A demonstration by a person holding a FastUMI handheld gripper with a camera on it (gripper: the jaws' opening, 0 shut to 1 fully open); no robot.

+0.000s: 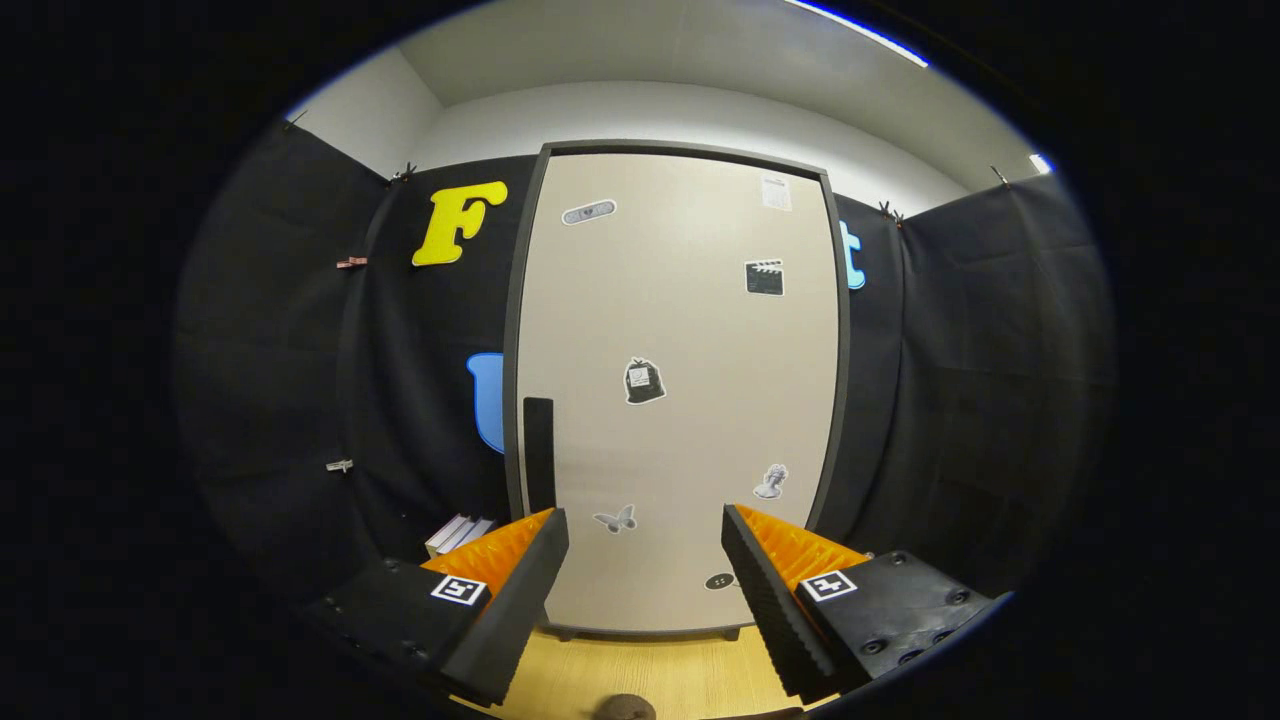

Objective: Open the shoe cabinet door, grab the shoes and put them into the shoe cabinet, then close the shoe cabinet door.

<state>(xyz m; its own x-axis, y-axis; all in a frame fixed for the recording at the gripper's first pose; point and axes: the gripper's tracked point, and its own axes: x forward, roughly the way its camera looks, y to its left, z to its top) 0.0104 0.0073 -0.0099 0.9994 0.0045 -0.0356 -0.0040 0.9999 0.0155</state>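
Note:
The shoe cabinet [690,330] stands straight ahead, a tall beige door in a dark frame with several small stickers on it. Its door is shut. A dark vertical handle [538,455] runs down the door's left edge, just above my left finger. My gripper [645,530] is open, its fingers spread wide in front of the lower part of the door and holding nothing. Between the fingers, low on the wooden floor, a small dark rounded shape [622,708] pokes into view; I cannot tell what it is.
Black cloth walls close in on both sides of the cabinet. A light stack of flat items [458,533] lies on the floor left of the cabinet, behind my left finger. Wooden floor [660,675] stretches between me and the cabinet's base.

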